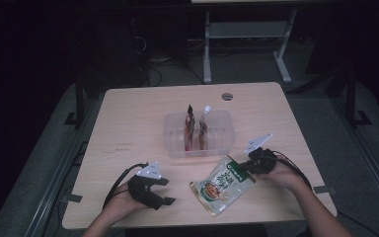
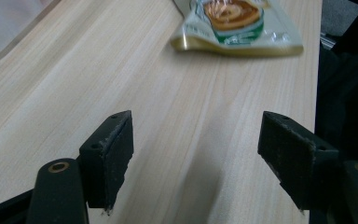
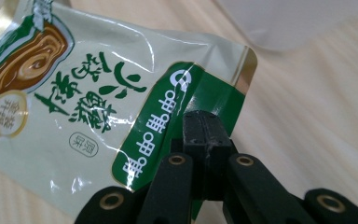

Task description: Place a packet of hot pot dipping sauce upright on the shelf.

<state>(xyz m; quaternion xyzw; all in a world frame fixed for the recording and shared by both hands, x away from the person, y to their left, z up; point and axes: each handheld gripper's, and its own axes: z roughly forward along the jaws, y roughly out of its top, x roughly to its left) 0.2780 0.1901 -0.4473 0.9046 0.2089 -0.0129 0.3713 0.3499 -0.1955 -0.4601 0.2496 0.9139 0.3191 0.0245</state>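
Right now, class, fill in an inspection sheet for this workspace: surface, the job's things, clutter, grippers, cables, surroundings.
Surface: light wooden table, round grommet near far edge.
Job's things: green-and-cream snack pouch lying flat; clear plastic bin holding two upright sachets.
Clutter: nothing seen.
Grippers: left hand-held gripper open over bare table; right hand-held gripper shut on the pouch's green top edge.
Cables: black cable loops from left gripper; another trails from right.
Surroundings: dark room, white desk frame beyond.

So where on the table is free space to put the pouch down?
Bare wood lies left of the clear container, up to the table edge, and behind it. It is crowded in front: the pouch lies between the left tool and the right tool.
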